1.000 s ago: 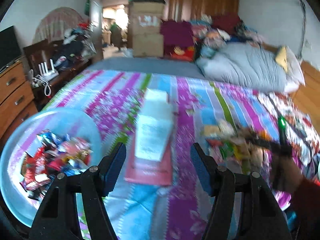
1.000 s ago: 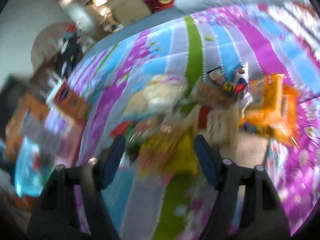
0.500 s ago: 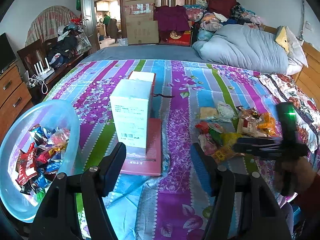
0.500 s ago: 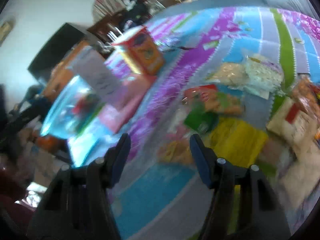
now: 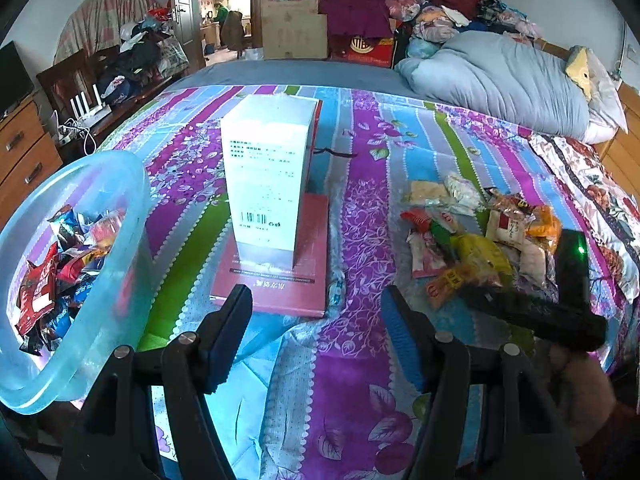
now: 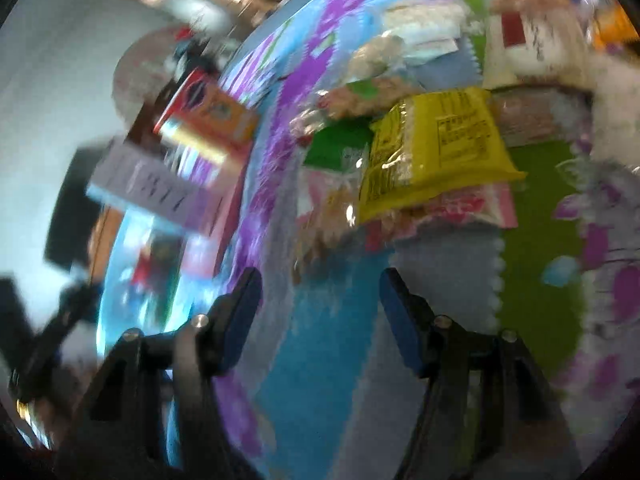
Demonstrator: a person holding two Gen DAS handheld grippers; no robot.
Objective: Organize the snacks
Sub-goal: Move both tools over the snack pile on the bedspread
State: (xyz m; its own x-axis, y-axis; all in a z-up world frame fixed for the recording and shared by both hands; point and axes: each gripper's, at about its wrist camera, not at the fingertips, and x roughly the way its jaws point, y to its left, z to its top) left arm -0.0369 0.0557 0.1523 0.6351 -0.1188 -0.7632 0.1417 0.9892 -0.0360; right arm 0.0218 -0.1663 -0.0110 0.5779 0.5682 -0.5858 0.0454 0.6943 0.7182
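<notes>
A heap of snack packets (image 5: 476, 236) lies on the striped bedspread, right of centre in the left wrist view. A clear blue bowl (image 5: 132, 240) at the left holds several wrapped snacks (image 5: 56, 264). My left gripper (image 5: 316, 328) hangs open over the bedspread with nothing between its fingers, in front of a white box (image 5: 268, 176) standing on a red book (image 5: 280, 276). The right wrist view is blurred; my right gripper (image 6: 320, 312) is open and empty just short of a yellow packet (image 6: 436, 148) and a pink packet (image 6: 472, 208). The right gripper also appears as a black tool (image 5: 532, 312) beside the heap.
A red and orange box (image 6: 208, 116) stands behind the white box (image 6: 148, 184). A grey duvet (image 5: 500, 80) and pillows lie at the far right of the bed. A wooden dresser (image 5: 20, 148) and cluttered furniture stand left of the bed. A hand (image 5: 580, 384) holds the right tool.
My left gripper has come lower and closer to the white box and book. My right gripper has swung across the bed to the near side of the snack heap.
</notes>
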